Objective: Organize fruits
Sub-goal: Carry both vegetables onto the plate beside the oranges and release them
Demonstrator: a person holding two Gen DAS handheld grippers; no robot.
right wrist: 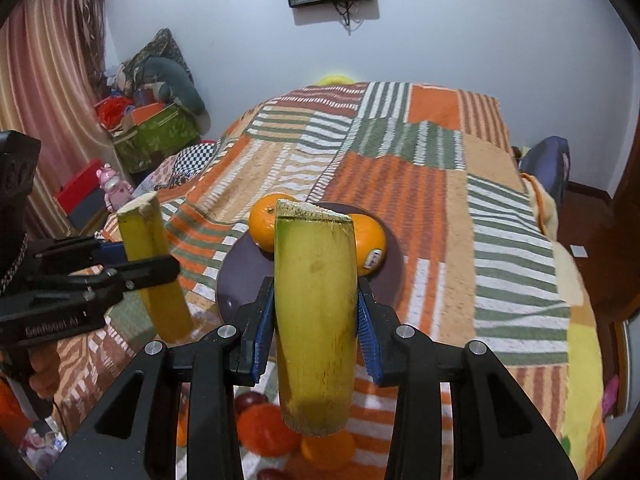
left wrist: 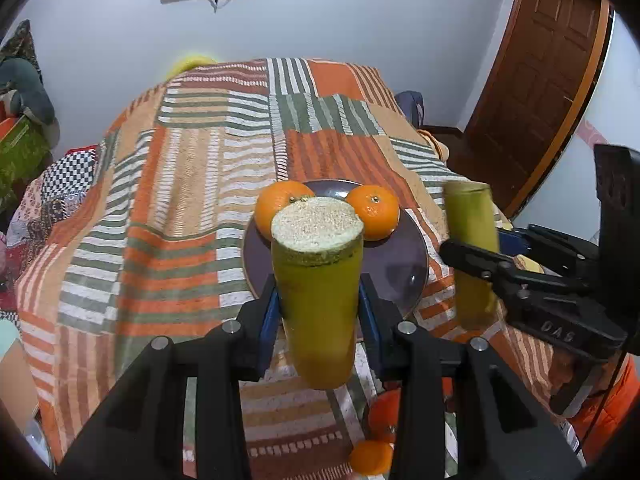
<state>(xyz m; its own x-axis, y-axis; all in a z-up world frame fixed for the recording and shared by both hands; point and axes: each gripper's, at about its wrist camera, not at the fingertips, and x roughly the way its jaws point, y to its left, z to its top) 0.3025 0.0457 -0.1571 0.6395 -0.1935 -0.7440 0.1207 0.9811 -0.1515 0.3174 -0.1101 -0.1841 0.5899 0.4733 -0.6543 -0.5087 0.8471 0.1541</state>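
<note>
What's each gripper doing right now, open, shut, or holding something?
Left gripper: shut on a yellow-green cut stalk piece, held upright.
Right gripper: shut on a second cut stalk piece, also upright.

Bed (right wrist: pixel 460 184) carries everything, covered by patchwork blanket (left wrist: pixel 192 184) in orange, green, white stripes. Dark purple plate (left wrist: pixel 404 264) lies on blanket near front edge. Two oranges (left wrist: pixel 372 211) on plate's far side, side by side; one bears sticker (right wrist: pixel 375 259). More fruit (right wrist: pixel 264 426), orange and red, lies on blanket at near edge, blurred.
</note>
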